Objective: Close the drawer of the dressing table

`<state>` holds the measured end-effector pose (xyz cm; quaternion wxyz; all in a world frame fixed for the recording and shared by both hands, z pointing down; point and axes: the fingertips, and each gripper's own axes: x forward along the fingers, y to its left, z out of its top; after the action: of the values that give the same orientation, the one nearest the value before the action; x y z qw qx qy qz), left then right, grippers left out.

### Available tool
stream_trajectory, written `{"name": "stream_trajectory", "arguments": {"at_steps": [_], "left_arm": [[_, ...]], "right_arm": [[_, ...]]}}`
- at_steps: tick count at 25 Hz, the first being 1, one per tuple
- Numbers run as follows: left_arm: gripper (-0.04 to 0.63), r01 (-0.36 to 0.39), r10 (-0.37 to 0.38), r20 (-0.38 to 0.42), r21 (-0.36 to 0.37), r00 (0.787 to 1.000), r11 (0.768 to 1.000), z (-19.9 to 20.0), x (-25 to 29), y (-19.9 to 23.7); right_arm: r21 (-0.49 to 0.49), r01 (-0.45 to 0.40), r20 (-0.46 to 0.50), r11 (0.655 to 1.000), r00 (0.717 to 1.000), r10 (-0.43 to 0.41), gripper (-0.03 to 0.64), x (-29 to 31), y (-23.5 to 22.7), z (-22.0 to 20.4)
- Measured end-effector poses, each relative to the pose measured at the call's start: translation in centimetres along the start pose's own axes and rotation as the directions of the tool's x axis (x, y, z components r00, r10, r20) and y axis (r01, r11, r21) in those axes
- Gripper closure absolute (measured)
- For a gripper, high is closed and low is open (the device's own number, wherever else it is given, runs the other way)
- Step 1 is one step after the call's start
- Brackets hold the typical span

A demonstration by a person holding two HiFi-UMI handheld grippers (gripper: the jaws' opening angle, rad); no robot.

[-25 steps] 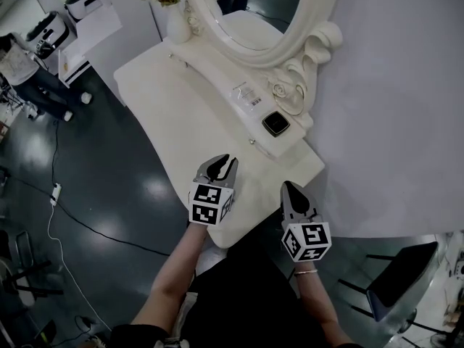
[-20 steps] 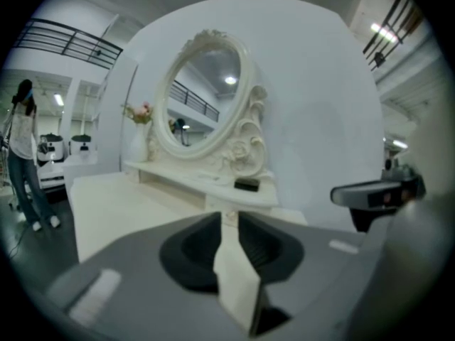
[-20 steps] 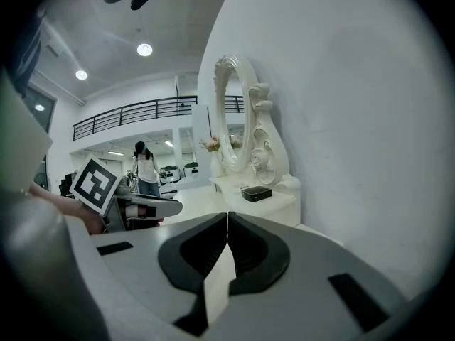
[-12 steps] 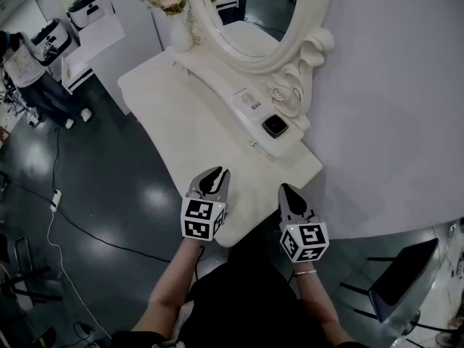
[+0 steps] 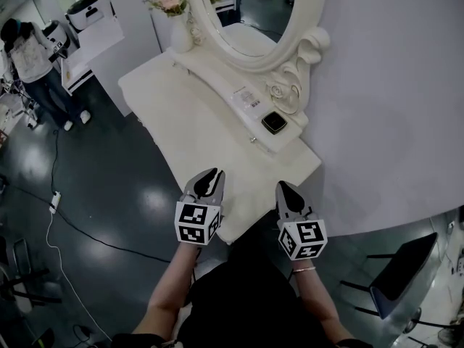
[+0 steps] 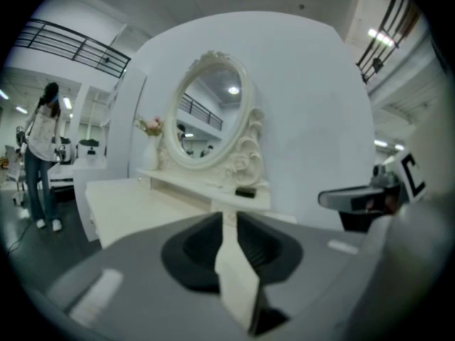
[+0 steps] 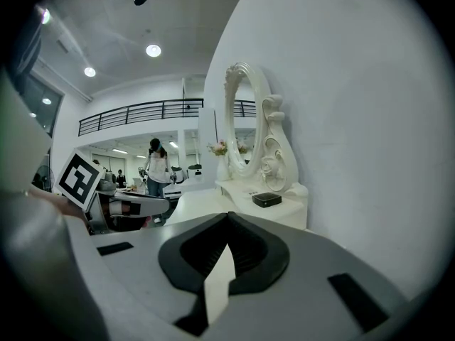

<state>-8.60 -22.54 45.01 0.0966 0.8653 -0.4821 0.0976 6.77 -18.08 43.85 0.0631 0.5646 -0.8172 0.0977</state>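
Observation:
The cream dressing table [image 5: 188, 114] stands against the white wall, with an oval mirror [image 5: 254, 13] on its raised back shelf. A small drawer knob [image 5: 252, 142] shows on the shelf's front, and the front looks flush. My left gripper [image 5: 209, 177] hovers over the table's near end; its jaws are closing, slightly apart, with nothing between them. My right gripper [image 5: 283, 189] hangs beside it at the near corner, shut on nothing. In the left gripper view the table [image 6: 135, 204] lies ahead of the left gripper [image 6: 227, 215]. The right gripper [image 7: 227, 217] faces the shelf.
A black box [image 5: 274, 122] and a label card [image 5: 246, 97] lie on the shelf; a vase of flowers [image 5: 174, 13] stands at its far end. A person [image 5: 32, 56] stands far left. A cable [image 5: 54, 194] crosses the dark floor. A chair [image 5: 399, 274] is at lower right.
Both grippers have drawn back toward me from the table top to its near edge. The left jaws have narrowed. The person at far left has come further into view.

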Motion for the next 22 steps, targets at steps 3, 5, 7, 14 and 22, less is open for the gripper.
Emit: {"name": "stream_trajectory", "arguments": {"at_steps": [3, 5, 7, 14, 22], "left_arm": [[0.532, -0.001, 0.001, 0.01, -0.002, 1.0, 1.0, 0.2, -0.5, 0.1], [0.532, -0.002, 0.002, 0.013, -0.003, 1.0, 1.0, 0.2, -0.8, 0.1], [0.532, -0.004, 0.004, 0.015, -0.004, 1.0, 1.0, 0.2, -1.1, 0.2], [0.534, -0.006, 0.006, 0.032, -0.002, 0.999, 1.0, 0.5, -1.9, 0.4], [0.535, 0.0, 0.0, 0.035, 0.001, 0.999, 1.0, 0.6, -2.2, 0.5]], "right_arm": [[-0.005, 0.002, 0.002, 1.0, 1.0, -0.002, 0.614, -0.1, 0.2, 0.0], [-0.009, 0.002, 0.003, 1.0, 1.0, -0.002, 0.614, -0.2, 0.4, 0.1], [-0.012, 0.003, 0.006, 1.0, 1.0, -0.003, 0.614, -0.3, 0.5, 0.1], [-0.01, 0.012, 0.01, 1.0, 1.0, -0.012, 0.612, -0.8, 0.9, 0.1], [-0.009, 0.017, 0.012, 1.0, 1.0, -0.017, 0.614, -0.9, 1.1, 0.1]]}}
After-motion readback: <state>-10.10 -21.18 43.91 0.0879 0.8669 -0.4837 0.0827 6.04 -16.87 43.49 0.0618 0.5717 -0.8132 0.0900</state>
